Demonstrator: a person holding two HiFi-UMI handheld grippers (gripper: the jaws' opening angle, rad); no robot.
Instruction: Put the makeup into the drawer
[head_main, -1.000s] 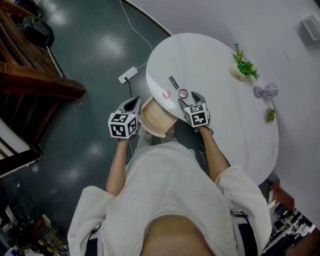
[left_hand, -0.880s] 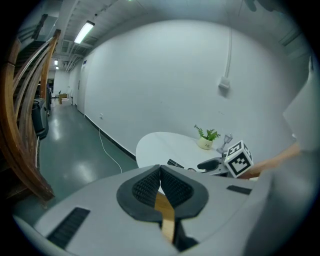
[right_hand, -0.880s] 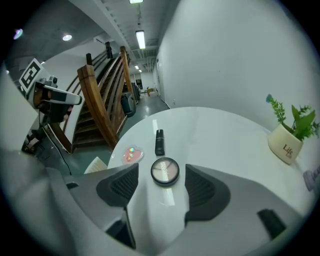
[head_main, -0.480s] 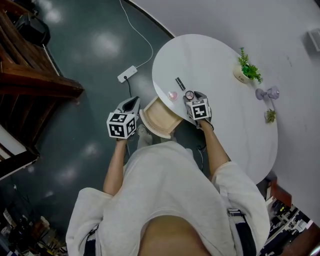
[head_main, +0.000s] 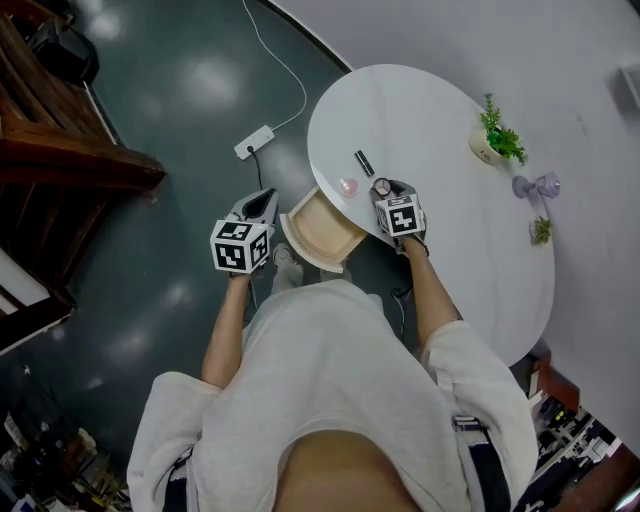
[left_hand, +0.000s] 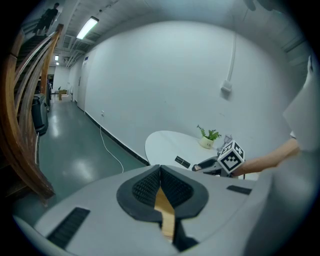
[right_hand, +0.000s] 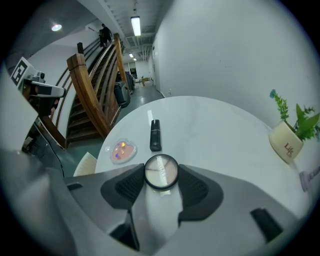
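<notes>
A round compact (head_main: 381, 186) (right_hand: 161, 172) lies near the front edge of the white oval table (head_main: 430, 120). My right gripper (head_main: 386, 190) (right_hand: 161, 176) points steeply down at it. Its jaws are closing, and the pads touch the compact's rim on both sides. A pink heart-shaped case (head_main: 348, 187) (right_hand: 120, 150) and a black lipstick tube (head_main: 364, 163) (right_hand: 155, 135) lie just beyond. The pale wooden drawer (head_main: 318, 232) stands pulled out under the table edge. My left gripper (head_main: 262, 203) (left_hand: 160, 180) hangs shut and empty, left of the drawer.
A potted plant (head_main: 493, 135) (right_hand: 287, 140), a purple glass ornament (head_main: 533, 184) and a smaller plant (head_main: 540, 230) stand on the table's far side. On the dark floor lies a power strip (head_main: 254, 145) with its cable. A wooden staircase (head_main: 70, 150) rises at the left.
My right gripper has sunk onto the compact and its jaws have narrowed around it. The left gripper has drifted slightly away from the drawer.
</notes>
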